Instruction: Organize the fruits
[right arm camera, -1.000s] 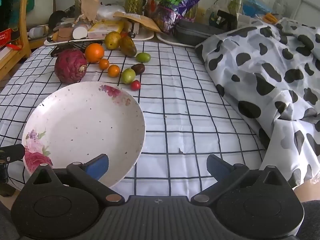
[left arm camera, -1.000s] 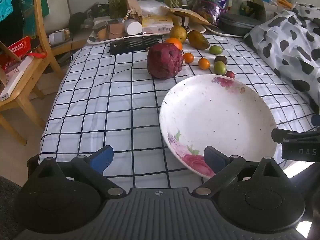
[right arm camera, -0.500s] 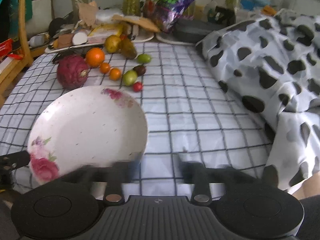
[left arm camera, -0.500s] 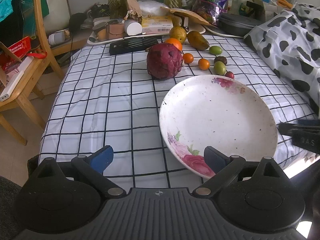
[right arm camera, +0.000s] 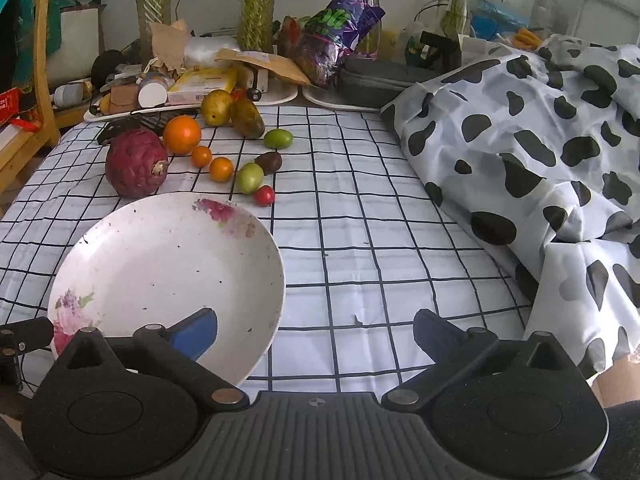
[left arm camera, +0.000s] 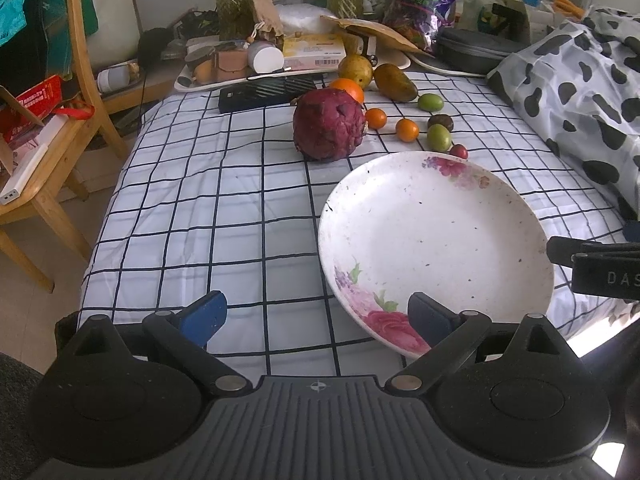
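A white floral plate (left arm camera: 436, 240) (right arm camera: 160, 264) lies empty on the checked cloth near the front edge. Behind it lie a large dark red fruit (left arm camera: 329, 125) (right arm camera: 136, 162), an orange (right arm camera: 182, 135), two small oranges (right arm camera: 221, 169), green fruits (right arm camera: 249, 177), a small red fruit (right arm camera: 264, 195), a dark fruit (right arm camera: 269, 161) and two mangoes (right arm camera: 248, 117). My left gripper (left arm camera: 316, 316) is open and empty at the plate's near left rim. My right gripper (right arm camera: 316, 330) is open and empty at the plate's near right rim.
A cow-print cloth (right arm camera: 540, 152) is heaped on the right. Trays with boxes, bags and vases (right arm camera: 224, 80) crowd the far edge, with a black flat device (left arm camera: 266, 94) in front. A wooden chair (left arm camera: 44, 152) stands left of the table.
The right gripper shut briefly half a second ago and is open again now. The left gripper and the fruits have not moved.
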Demonstrator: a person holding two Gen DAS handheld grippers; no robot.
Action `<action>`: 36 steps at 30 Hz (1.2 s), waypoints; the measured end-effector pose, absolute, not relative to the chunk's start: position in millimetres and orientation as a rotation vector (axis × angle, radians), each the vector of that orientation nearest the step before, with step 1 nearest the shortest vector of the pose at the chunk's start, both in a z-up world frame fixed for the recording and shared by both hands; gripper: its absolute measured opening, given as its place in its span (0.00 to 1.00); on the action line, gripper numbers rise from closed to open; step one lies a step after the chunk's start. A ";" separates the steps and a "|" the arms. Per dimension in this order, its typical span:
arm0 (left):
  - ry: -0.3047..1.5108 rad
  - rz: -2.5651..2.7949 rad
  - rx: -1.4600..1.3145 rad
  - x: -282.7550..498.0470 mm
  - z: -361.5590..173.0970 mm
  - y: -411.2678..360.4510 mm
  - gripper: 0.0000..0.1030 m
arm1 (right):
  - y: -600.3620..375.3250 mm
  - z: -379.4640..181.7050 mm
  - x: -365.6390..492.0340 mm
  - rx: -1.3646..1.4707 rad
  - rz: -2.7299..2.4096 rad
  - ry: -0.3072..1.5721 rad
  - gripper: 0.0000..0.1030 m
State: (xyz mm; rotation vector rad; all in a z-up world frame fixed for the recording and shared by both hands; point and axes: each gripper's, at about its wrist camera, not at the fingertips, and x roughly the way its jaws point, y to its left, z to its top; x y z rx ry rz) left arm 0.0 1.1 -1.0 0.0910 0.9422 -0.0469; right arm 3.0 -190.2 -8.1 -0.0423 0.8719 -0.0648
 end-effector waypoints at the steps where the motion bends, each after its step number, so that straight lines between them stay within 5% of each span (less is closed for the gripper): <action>1: 0.942 -0.046 0.092 -0.1 -1.1 0.9 0.96 | -190.4 -7.4 3.5 -0.042 -0.066 0.871 1.00; 36: 0.940 -0.048 0.098 -0.4 -1.0 -2.0 0.96 | -185.3 7.1 4.8 -0.102 -0.083 0.829 1.00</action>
